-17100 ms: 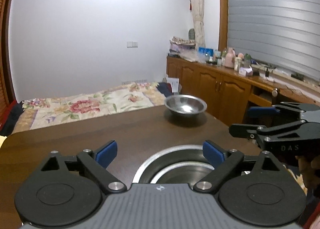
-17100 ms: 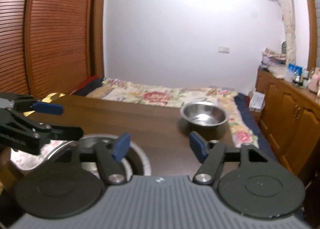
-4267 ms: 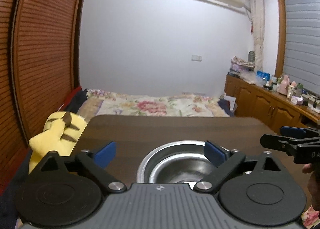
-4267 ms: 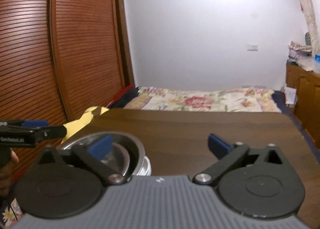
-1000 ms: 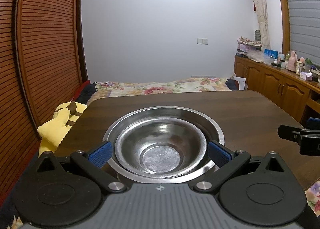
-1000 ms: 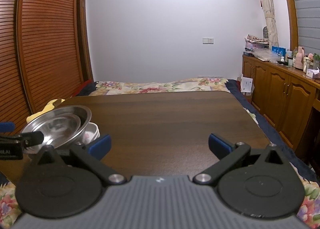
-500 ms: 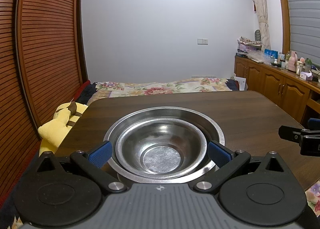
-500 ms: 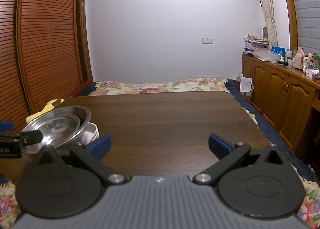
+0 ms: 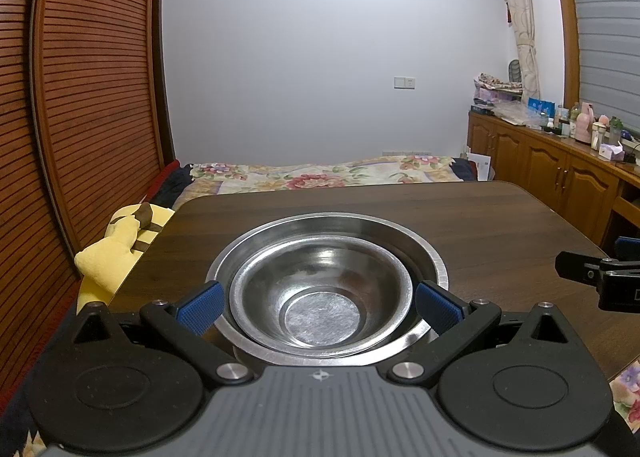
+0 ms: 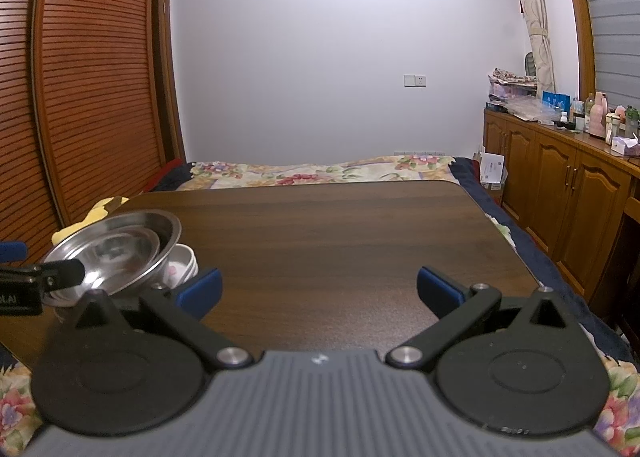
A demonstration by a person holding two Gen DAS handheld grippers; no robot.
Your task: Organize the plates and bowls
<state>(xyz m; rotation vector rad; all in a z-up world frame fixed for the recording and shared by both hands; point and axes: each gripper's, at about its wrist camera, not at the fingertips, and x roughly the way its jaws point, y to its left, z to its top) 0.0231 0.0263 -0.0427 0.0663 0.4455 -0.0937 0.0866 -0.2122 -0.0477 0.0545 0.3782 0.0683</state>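
A small steel bowl point(image 9: 320, 293) sits nested inside a larger steel bowl point(image 9: 424, 257) on the dark wooden table point(image 9: 480, 217). My left gripper point(image 9: 318, 305) is open, its blue pads on either side of the stack and just before it. In the right wrist view the steel bowls point(image 10: 116, 249) tilt on top of a white bowl point(image 10: 182, 265) at the table's left. My right gripper point(image 10: 318, 285) is open and empty over bare table, to the right of the stack. The left gripper's tip point(image 10: 52, 277) shows at that view's left edge.
A yellow plush toy point(image 9: 116, 253) lies off the table's left edge. A bed with a floral cover point(image 9: 320, 177) is beyond the table. Wooden cabinets point(image 10: 560, 185) with bottles on top run along the right wall. Slatted wooden doors point(image 9: 80, 97) stand at left.
Almost nothing in the last second: both grippers hold their place and stay open. Earlier, the small steel bowl stood apart at the table's far side; now it lies in the large one.
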